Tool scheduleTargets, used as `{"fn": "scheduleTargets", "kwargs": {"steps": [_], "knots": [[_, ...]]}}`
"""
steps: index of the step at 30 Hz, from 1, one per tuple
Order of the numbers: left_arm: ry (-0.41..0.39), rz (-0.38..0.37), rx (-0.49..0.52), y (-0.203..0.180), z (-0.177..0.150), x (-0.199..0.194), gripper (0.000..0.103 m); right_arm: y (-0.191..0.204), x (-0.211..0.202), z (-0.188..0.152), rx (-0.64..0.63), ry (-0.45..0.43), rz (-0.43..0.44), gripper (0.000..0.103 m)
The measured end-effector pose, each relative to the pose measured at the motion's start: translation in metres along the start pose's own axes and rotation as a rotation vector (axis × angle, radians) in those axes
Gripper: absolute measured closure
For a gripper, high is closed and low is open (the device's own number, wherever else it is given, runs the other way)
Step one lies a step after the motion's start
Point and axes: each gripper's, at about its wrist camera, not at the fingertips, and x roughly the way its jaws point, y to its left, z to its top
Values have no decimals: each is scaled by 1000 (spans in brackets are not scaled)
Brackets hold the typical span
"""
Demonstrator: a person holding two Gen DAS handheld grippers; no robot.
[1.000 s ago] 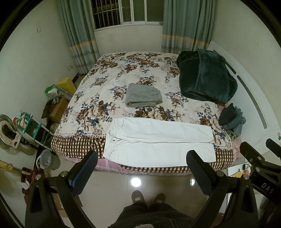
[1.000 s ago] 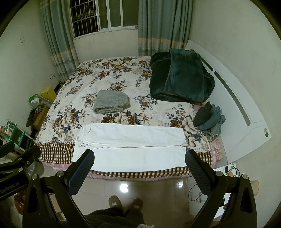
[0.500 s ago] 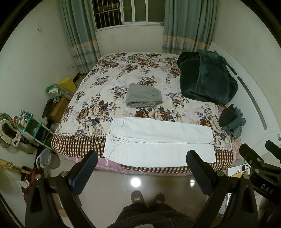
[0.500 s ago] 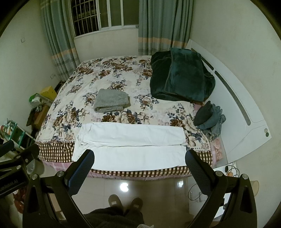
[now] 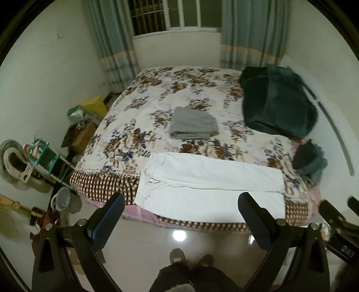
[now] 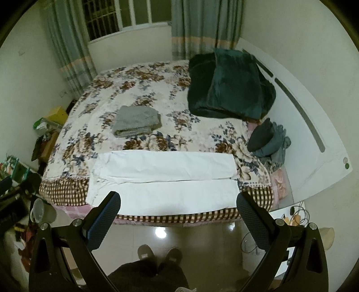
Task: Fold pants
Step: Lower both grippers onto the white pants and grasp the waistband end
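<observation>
Left wrist view: white pants (image 5: 208,184) flat along near bed (image 5: 157,94) edge, waistband left. Left gripper (image 5: 179,215), right gripper (image 6: 177,211) spread wide, empty, above floor. Advisable: pinch far leg's waistband and hem, fold toward near leg.

Location type: bedroom in a private home. Indicators: a double bed with a floral-print cover (image 5: 157,94) and white curved headboard (image 6: 298,116); a barred window (image 5: 170,15) flanked by grey-green striped curtains (image 5: 251,33); a dark green folded blanket (image 6: 228,87) and grey folded garment (image 6: 136,120) lying on the bed; a glossy tiled floor (image 5: 139,247); household clutter beside a teal shelf rack (image 5: 47,155).
</observation>
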Motion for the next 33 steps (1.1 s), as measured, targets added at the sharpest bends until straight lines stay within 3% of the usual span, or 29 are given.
{"fn": "scheduleTargets", "kwargs": {"steps": [8,12,19,26,28,33], "knots": [[88,132,-10,-17,27,127,0,-27,148,36,90,111,-75,0],[174,171,2,-28,50,209,0,-39,227,58,128,164,-107,0],[352,192,-20,-34,94,361,0,-61,402,108,254,303,-153,0],[612,203,-192,-19,112,550,0,-93,589,134,428,451,-159,0],[676,204,-253,-13,110,594,0,-107,649,132,506,503,-164,0],[798,205,-423,8,99,693,0,-147,746,113,680,587,-171,0]]}}
